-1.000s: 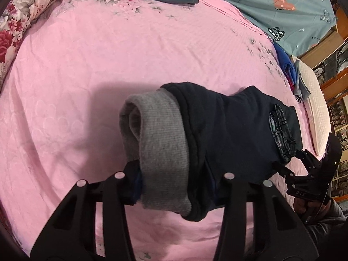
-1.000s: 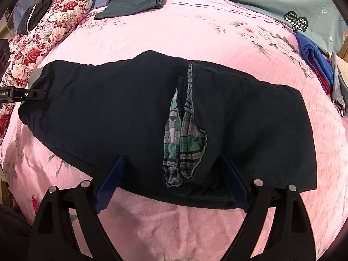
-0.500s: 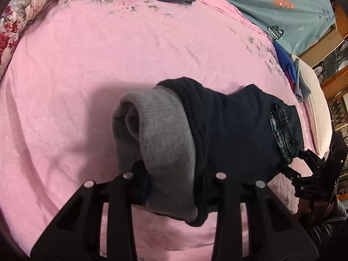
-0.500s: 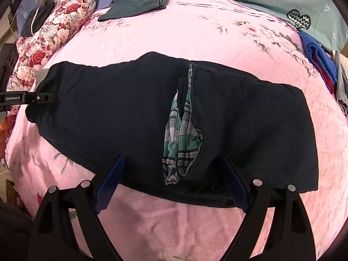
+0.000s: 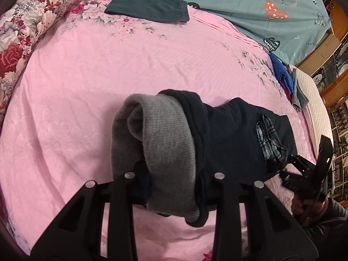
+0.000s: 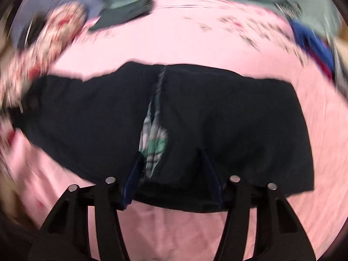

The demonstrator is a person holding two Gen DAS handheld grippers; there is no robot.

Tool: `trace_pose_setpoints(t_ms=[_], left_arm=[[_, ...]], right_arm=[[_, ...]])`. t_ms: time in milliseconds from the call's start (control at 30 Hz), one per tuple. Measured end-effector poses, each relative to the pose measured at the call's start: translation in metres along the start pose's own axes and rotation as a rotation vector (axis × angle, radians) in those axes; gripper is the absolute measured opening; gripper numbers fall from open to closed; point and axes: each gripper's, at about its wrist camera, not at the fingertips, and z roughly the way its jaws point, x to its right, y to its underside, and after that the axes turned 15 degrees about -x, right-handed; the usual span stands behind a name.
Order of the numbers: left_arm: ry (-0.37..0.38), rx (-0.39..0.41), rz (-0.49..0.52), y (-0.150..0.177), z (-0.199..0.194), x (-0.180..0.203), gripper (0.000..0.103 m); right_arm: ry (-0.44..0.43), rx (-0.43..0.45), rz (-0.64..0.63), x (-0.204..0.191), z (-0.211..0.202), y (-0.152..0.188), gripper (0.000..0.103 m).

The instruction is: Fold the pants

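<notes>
Dark navy pants [image 5: 228, 134] lie across the pink bedspread [image 5: 108, 65]. Their grey ribbed band [image 5: 165, 134] is rolled over at the near end, and my left gripper [image 5: 171, 174] is shut on it and holds it a little off the bed. At the other end my right gripper [image 5: 287, 167], held by a person's hand, sits beside the plaid pocket lining [image 5: 269, 139]. In the blurred right wrist view the right gripper [image 6: 171, 169] has its jaws closing, and the pants [image 6: 239, 119] and the plaid lining [image 6: 154, 143] bunch between the blue pads.
A folded dark green garment [image 5: 148, 6] lies at the far edge. There is a floral pillow [image 5: 28, 21] far left and a teal quilt [image 5: 261, 10] at the back. Blue folded clothes [image 5: 282, 74] and a cream pillow [image 5: 315, 100] lie right, before wooden cabinets.
The left jaws narrowed onto the grey band and raised it slightly. The right fingers came inward around the plaid lining, and the right wrist view turned blurred.
</notes>
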Motion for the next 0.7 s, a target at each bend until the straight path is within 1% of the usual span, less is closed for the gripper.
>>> trace_pose_setpoints(t_ms=[33,67,167,200,267,333,367,400,500,567,633,700], left_arm=[[0.003,0.008,0.002,0.000,-0.004,0.005,0.032],[0.011,0.020,0.009,0.001,-0.010,0.011,0.032],[0.021,0.055,0.052,0.000,-0.027,0.042,0.032],[0.026,0.066,0.074,0.000,-0.033,0.055,0.032],[0.039,0.077,0.118,-0.003,-0.041,0.083,0.032],[0.070,0.090,0.174,-0.008,-0.047,0.120,0.031],[0.082,0.092,0.191,-0.009,-0.047,0.133,0.031],[0.097,0.092,0.219,-0.013,-0.046,0.154,0.031],[0.124,0.066,0.280,-0.023,-0.031,0.215,0.031],[0.127,0.035,0.305,-0.028,-0.012,0.248,0.031],[0.100,0.002,0.334,-0.032,0.016,0.284,0.031],[0.068,-0.048,0.339,-0.035,0.051,0.312,0.032]], right_arm=[[0.049,0.001,-0.042,-0.008,0.002,0.000,0.061],[0.063,-0.001,-0.048,-0.010,0.004,0.000,0.061],[0.029,0.009,-0.032,-0.004,0.008,-0.002,0.064],[0.016,0.015,-0.046,-0.004,0.009,-0.001,0.066],[0.005,0.023,-0.063,-0.004,0.005,0.000,0.066],[-0.069,0.034,-0.035,0.003,-0.002,-0.001,0.066],[-0.138,0.044,0.001,0.013,-0.006,0.000,0.066],[-0.173,0.049,0.024,0.023,-0.011,0.000,0.066],[-0.231,0.080,0.084,0.051,-0.023,0.005,0.066],[-0.239,0.100,0.107,0.067,-0.032,0.011,0.066],[-0.229,0.123,0.141,0.090,-0.041,0.023,0.066],[-0.225,0.127,0.179,0.108,-0.046,0.034,0.066]])
